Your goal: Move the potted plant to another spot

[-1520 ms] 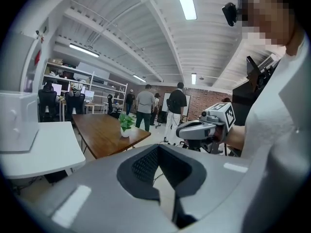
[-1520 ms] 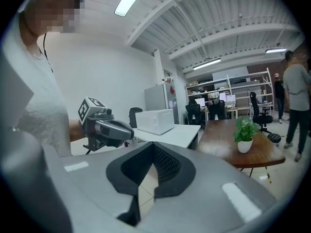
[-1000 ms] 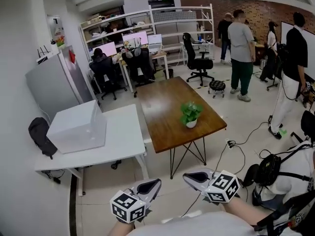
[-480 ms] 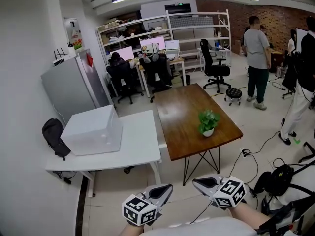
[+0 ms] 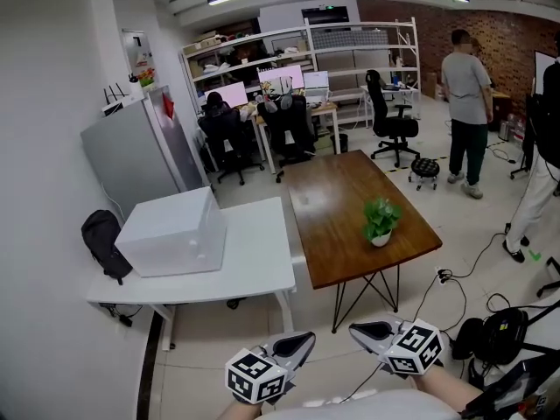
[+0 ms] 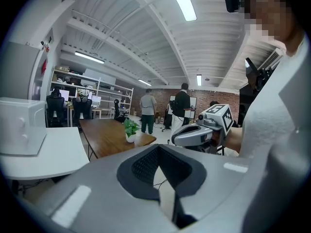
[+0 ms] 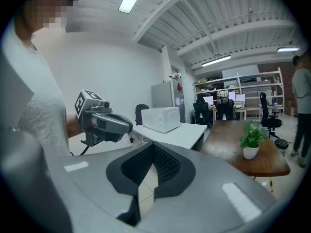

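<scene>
The potted plant [image 5: 381, 221], green leaves in a small white pot, stands near the right front corner of the brown wooden table [image 5: 341, 208]. It also shows in the left gripper view [image 6: 130, 130] and the right gripper view [image 7: 251, 141]. Both grippers are held low, close to my body and well short of the table. My left gripper [image 5: 300, 341] [image 6: 156, 176] has its jaws shut on nothing. The right gripper [image 5: 360, 329] [image 7: 146, 178] is likewise shut and empty. Each gripper shows in the other's view: the right gripper [image 6: 194, 132] and the left gripper [image 7: 104, 123].
A white table [image 5: 254, 269] with a white box [image 5: 171, 232] adjoins the wooden table's left side. A grey cabinet [image 5: 131, 160] and a black backpack [image 5: 101, 243] stand further left. Cables [image 5: 437, 278] and a black bag [image 5: 490, 335] lie on the floor at right. People [image 5: 464, 86] stand beyond.
The head view has shifted: tables and plant slid rightwards and a little down in the picture. Both grippers stay shut and low, drifting slightly right.
</scene>
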Available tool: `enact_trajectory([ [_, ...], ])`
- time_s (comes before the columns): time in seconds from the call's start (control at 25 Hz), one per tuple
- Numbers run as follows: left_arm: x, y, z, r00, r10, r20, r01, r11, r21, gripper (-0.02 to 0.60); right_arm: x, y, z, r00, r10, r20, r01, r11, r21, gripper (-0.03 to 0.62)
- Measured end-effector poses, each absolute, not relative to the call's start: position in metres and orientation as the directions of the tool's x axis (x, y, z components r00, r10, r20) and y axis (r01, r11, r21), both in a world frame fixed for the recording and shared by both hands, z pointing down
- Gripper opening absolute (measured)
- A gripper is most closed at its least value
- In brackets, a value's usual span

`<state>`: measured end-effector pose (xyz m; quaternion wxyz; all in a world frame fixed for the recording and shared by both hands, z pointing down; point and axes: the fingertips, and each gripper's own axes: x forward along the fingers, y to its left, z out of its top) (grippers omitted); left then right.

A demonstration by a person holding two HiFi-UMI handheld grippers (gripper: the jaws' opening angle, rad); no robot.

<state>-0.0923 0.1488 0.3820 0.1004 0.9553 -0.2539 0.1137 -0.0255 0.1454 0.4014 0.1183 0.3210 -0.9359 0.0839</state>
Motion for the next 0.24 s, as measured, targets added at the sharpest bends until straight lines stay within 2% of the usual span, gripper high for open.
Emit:
enact_trajectory([
  [0.24,-0.097,0.158,0.377,0.846,-0.451,0.283,-0.504,-0.85,0.152,-0.005,-0.027,0.158,0.392,-0.758,-0.585,0.289,-0.63,0.771,-0.091,0.005],
])
